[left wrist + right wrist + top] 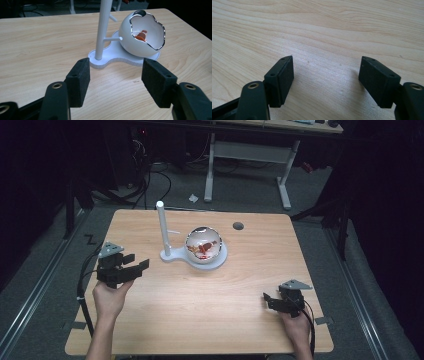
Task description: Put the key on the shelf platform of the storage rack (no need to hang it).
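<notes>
The left gripper [131, 265] hovers with jaws apart, aimed at the white stand [117, 53] and its egg-shaped bowl [140, 35] near the table's middle, likely lining up a reach. The right gripper [272, 301], also spread wide, waits low over bare table [332, 30], well apart from the stand.

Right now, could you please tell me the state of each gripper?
Left gripper: open, holding nothing, aimed at the white stand.
Right gripper: open, holding nothing, above the bare wooden table.
</notes>
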A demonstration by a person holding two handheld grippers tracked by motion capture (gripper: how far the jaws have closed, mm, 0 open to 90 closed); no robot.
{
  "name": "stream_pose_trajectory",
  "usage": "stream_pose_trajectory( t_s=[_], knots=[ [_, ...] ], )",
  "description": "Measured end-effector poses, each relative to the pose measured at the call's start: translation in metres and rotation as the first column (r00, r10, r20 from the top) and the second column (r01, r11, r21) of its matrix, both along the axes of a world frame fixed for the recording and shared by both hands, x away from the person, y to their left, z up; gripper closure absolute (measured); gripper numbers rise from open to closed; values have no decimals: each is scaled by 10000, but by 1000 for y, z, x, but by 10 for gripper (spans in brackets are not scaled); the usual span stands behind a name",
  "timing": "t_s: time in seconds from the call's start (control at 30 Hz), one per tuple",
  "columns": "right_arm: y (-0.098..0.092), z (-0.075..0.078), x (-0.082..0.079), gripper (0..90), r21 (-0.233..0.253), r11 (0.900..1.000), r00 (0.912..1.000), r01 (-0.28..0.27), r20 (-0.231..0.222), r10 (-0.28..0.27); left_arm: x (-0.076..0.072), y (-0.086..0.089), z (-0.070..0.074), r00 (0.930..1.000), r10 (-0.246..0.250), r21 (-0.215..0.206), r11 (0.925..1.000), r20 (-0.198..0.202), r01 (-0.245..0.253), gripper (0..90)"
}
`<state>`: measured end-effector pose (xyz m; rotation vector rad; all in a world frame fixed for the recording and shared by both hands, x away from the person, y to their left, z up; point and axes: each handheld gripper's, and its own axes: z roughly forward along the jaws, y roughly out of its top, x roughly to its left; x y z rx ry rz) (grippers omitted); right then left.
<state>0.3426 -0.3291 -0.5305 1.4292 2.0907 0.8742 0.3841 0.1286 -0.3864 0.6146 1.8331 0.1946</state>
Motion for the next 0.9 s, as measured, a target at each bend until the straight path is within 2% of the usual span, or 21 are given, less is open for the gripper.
stream_pose_trajectory(
  t_s=[0.1,0.13,0.3,0.43,0.63,0.77,0.9],
  knots=[
    [0,0,0,285,-7,10000,10000,5,-7,-5,-2,4,-5,9999,149,-152,9998,-66,-150,405],
    [0,0,0,285,-3,10000,10000,8,-9,-8,-3,5,-7,9999,138,-116,9998,-2,-138,405],
    [0,0,0,285,-5,10000,10000,10,-12,-10,-7,5,-22,9994,192,141,9997,-291,-188,401],
    [0,0,0,285,-8,10000,10000,6,-6,-6,-7,8,-27,9992,278,-123,9995,-296,-282,395],
    [0,0,0,285,-8,10000,10000,13,-1,-13,-12,10,-32,9998,188,-107,9998,-101,-189,386],
    [0,0,0,285,-10,10000,10000,14,-1,-14,-16,15,-37,9997,241,-336,9991,-82,-244,379],
    [0,0,0,285,1,10000,10000,27,-9,-27,-21,16,-45,9989,359,-342,9987,-292,-369,379]
  ],
)
